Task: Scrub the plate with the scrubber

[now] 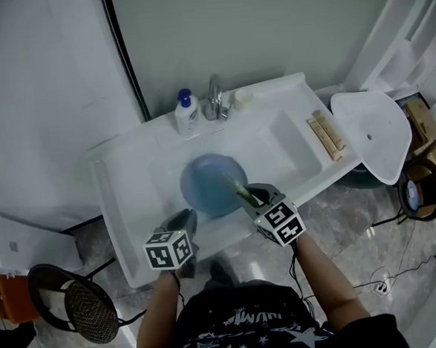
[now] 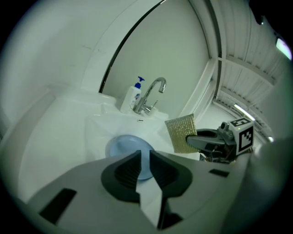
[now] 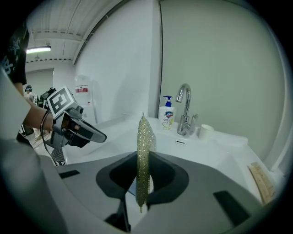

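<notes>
A round blue plate (image 1: 211, 179) lies in the basin of the white sink (image 1: 126, 187). My left gripper (image 1: 184, 221) reaches in from the front edge, and its jaws stand almost together at the plate's (image 2: 122, 146) near rim, which shows in the narrow gap between them (image 2: 144, 165). My right gripper (image 1: 251, 197) is shut on a thin gold-green scrubber (image 1: 237, 188) and holds it on edge over the plate's right side. The scrubber (image 3: 143, 151) stands upright between the right jaws (image 3: 143, 179). In the left gripper view it (image 2: 182, 132) hangs flat in front of the right gripper (image 2: 206, 139).
A chrome faucet (image 1: 214, 97), a soap pump bottle (image 1: 187, 114) and a small white cup (image 1: 242, 98) stand at the sink's back. Wooden sticks (image 1: 325, 134) lie on the right drainboard. A white basin (image 1: 375, 132) is at the right and a black stool (image 1: 82, 309) stands lower left.
</notes>
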Available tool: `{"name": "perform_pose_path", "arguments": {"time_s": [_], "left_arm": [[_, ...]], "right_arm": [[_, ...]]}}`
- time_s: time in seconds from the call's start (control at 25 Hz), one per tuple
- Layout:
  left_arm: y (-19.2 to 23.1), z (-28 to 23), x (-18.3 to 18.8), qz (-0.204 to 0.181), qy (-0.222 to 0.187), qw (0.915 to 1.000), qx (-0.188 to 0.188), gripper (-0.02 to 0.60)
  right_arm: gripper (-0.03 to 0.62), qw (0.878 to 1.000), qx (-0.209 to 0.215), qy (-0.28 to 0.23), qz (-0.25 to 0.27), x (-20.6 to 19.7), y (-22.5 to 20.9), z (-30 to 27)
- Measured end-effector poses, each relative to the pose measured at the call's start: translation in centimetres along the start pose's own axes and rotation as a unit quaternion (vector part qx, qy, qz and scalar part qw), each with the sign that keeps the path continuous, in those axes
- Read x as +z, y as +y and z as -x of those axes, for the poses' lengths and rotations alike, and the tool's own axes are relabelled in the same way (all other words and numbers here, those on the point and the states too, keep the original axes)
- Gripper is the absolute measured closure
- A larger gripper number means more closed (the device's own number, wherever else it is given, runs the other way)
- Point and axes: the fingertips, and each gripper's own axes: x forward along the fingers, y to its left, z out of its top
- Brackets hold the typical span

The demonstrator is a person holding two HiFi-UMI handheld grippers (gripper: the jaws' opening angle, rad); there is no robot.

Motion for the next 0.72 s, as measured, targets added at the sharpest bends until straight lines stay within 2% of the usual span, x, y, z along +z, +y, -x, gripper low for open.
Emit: {"name": "perform_pose_path", "arguments": {"time_s": [0.24,0.36,0.48,0.72], "left_arm": [[-1.8,2.6,0.5,-0.058,-0.058,0.9963,0.025,0.531],[-3.5,4.1,-0.1,-0.066,-0.073,0.9947,0.03,0.532],[-5.2,5.7,-1.1,-0.072,-0.08,0.9937,0.031,0.533],[-7.8,8.4,-3.6,-0.081,-0.087,0.9925,0.03,0.549]], "right_arm": [[0.522,0.999,0.004,-0.024,-0.022,-0.7,1.3,2.0],[0.522,0.998,0.01,-0.038,-0.042,-0.8,2.3,4.3],[0.522,0.998,0.01,-0.035,-0.041,-1.2,3.3,6.8],[0.522,0.996,0.004,-0.066,-0.06,-2.5,5.4,10.4]]}}
